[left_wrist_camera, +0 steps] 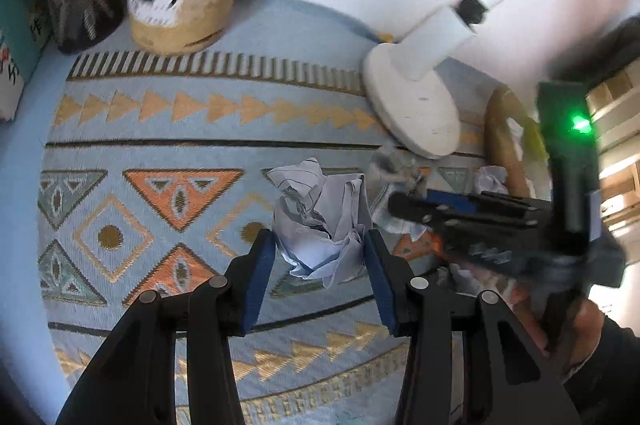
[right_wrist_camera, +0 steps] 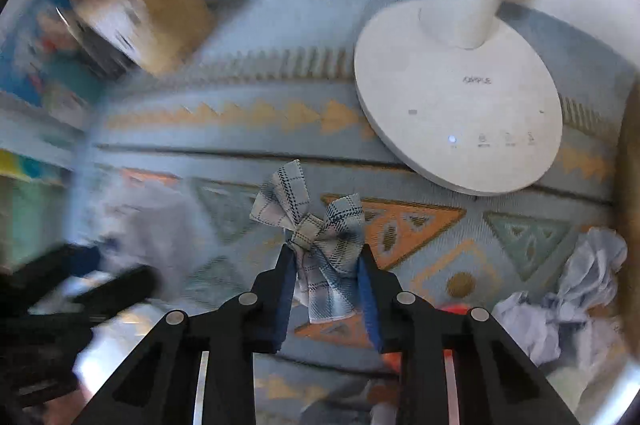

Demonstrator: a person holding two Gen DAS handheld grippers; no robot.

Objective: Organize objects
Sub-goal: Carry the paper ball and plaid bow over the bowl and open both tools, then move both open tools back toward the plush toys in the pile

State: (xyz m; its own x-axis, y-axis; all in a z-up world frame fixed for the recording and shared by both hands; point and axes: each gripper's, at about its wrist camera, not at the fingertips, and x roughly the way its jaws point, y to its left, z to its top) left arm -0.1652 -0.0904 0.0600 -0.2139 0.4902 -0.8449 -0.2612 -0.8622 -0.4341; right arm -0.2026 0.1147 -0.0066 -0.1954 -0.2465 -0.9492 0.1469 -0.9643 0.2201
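Left wrist view: my left gripper [left_wrist_camera: 320, 277] straddles a crumpled paper ball [left_wrist_camera: 320, 221] at frame centre on the patterned cloth [left_wrist_camera: 160, 129]; jaws wide, pads beside it, grip unclear. Next, I judge: close and lift.

Right wrist view: my right gripper [right_wrist_camera: 326, 289] pinches a plaid fabric bow [right_wrist_camera: 320, 241] at lower centre, jaws narrowed on it. It needs a destination; lamp base [right_wrist_camera: 460, 105] upper right.
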